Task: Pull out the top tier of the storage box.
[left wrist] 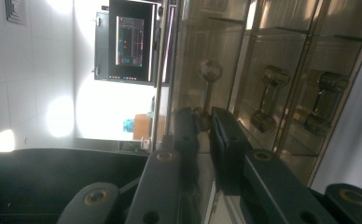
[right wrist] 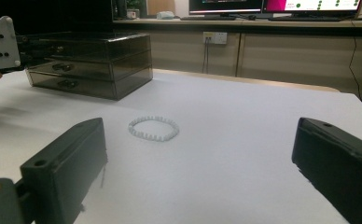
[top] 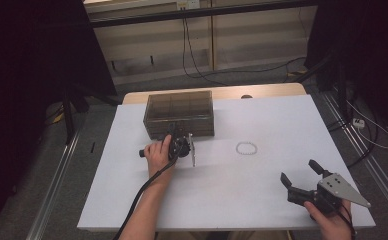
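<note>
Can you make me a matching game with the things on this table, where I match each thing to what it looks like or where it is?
Things:
1. drawer box
2. bracelet
3. left gripper
4. right gripper

Descriptions:
A. jaws wide apart, nothing between them
B. white beads, lying loose on the table
C. smoky see-through, at the table's far edge
D. jaws closed on a drawer knob

Pairs: 1-C, 2-B, 3-D, 4-A
</note>
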